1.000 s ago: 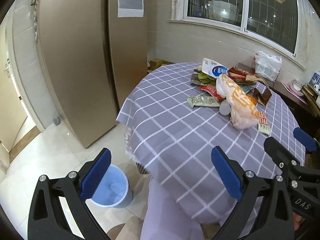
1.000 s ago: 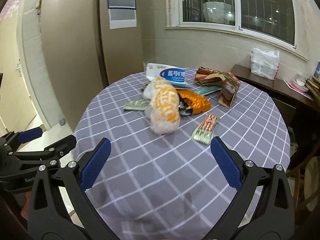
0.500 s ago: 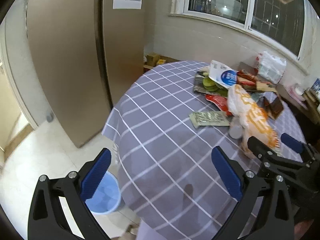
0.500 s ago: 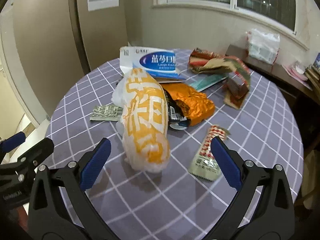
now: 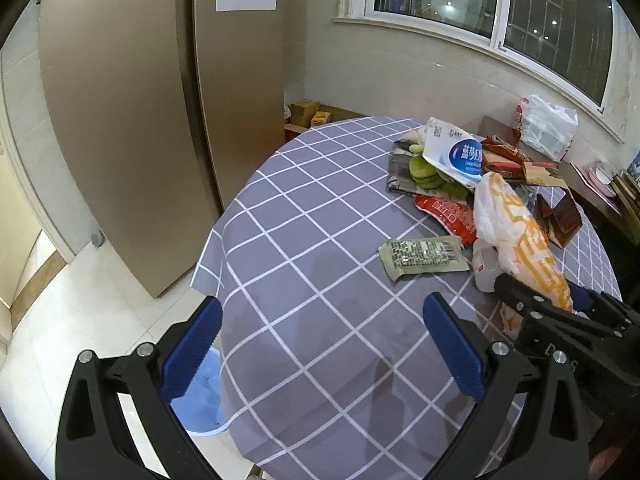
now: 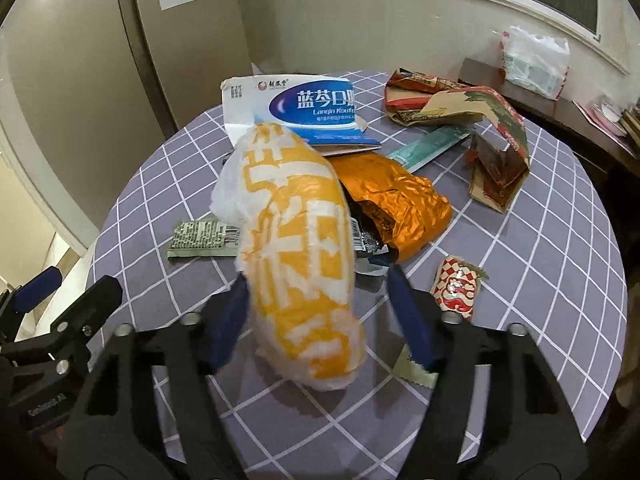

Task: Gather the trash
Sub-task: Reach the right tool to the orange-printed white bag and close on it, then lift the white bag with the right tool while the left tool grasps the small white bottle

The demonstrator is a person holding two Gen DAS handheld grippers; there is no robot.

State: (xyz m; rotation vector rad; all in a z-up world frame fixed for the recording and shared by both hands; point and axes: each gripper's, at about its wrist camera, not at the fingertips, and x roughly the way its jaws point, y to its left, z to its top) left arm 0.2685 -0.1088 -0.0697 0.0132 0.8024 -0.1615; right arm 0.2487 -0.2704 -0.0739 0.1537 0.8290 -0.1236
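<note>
A long orange-and-white plastic bag (image 6: 296, 248) lies on the round table with the grey checked cloth (image 6: 540, 280). My right gripper (image 6: 316, 320) is closing around the bag's near end. Its left pad is at the bag's side, while a gap still shows at the right pad. In the left wrist view this gripper (image 5: 552, 296) sits at the same bag (image 5: 516, 232). My left gripper (image 5: 320, 352) hangs open and empty over the table's near edge. Below it a blue bin (image 5: 200, 396) stands on the floor, partly hidden by the cloth.
More trash lies behind the bag: a blue-and-white box (image 6: 304, 108), an orange foil pouch (image 6: 400, 208), a green sachet (image 6: 200, 238), a red-and-white wrapper (image 6: 456, 292) and torn cardboard (image 6: 496, 168). A tall brown cabinet (image 5: 120, 120) stands left. A dark side table (image 6: 560, 108) holds a white bag.
Both grippers have moved in over the table toward the pile. The right gripper's jaws, wide a moment ago, have narrowed around the orange-and-white bag's near end.
</note>
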